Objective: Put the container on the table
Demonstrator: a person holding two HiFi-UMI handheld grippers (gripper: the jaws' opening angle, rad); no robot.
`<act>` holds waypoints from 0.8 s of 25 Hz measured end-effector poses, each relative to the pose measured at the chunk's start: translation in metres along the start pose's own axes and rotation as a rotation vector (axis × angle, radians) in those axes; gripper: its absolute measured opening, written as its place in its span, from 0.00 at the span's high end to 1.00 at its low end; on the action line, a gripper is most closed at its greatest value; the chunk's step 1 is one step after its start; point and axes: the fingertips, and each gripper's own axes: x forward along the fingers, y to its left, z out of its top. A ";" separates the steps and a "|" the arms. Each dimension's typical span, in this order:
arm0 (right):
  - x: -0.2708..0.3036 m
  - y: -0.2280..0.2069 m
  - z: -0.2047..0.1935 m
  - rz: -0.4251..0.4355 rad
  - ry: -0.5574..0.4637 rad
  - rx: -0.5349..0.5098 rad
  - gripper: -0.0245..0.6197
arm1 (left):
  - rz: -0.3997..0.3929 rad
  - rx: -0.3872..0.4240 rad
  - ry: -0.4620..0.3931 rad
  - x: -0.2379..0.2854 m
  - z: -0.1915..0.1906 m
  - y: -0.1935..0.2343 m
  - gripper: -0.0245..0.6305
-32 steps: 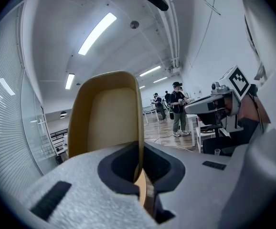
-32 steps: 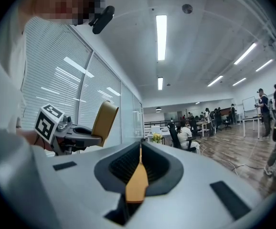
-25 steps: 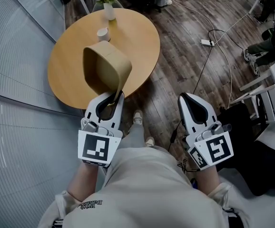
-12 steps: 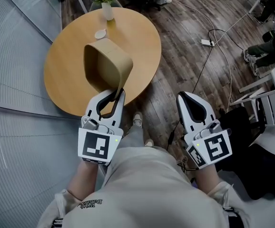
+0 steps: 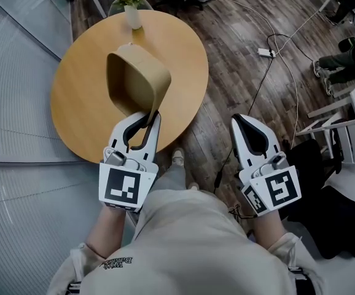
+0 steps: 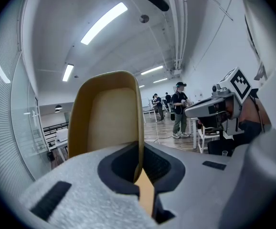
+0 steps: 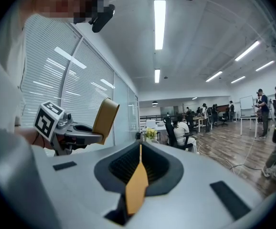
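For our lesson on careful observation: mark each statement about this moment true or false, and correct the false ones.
1. The left gripper is shut on the wall of the tan container. True.
2. The right gripper holds a cup. False: its jaws are together with nothing between them.
3. The container lies flat on the round table. False: it is held up and tilted in the left gripper, not yet set down.
4. A vase of flowers stands near the table's far edge. True.
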 end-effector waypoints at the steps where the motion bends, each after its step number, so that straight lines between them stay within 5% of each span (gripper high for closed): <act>1: 0.005 -0.003 0.001 -0.004 0.003 0.000 0.91 | -0.006 0.007 0.001 0.005 -0.001 0.004 0.93; 20: 0.100 -0.029 0.012 -0.089 0.047 0.000 0.91 | -0.095 0.031 0.004 0.073 -0.015 0.086 0.93</act>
